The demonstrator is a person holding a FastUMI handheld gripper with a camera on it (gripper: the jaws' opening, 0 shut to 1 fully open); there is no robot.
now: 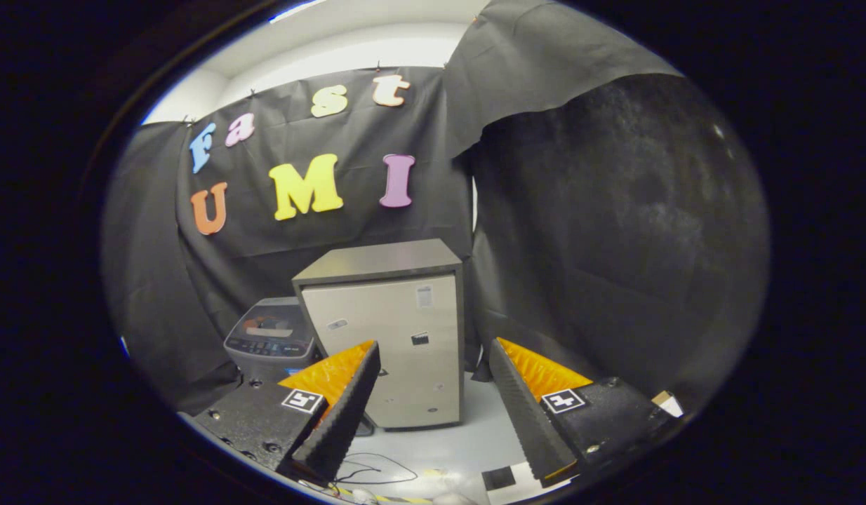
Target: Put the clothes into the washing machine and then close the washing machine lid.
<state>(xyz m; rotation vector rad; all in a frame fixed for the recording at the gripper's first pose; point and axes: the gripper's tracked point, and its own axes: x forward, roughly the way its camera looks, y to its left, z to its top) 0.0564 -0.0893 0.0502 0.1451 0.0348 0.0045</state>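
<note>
Two fingers (349,400) of the gripper (433,358) reach forward and stand wide apart, released, with nothing between them. They are held level above a pale floor (475,421) and point at the booth's back corner.

Straight ahead, seen through the gap between the fingertips, stands a silver cabinet (398,344) with a dark flat top; its near vertical edge sits just beyond the right side of the left finger. The washer (271,337), a grey top-loader with a control panel facing this way, stands beside the cabinet on its left, touching it or nearly so, and is partly hidden behind the left finger. Whether its lid is up or down cannot be told from here. No clothes can be made out.

Black cloth (615,245) hangs close behind both machines and along the right. Open floor lies between the fingers and the cabinet's base, and to the cabinet's right. Thin cables (377,470) lie on the floor below the left finger.
</note>
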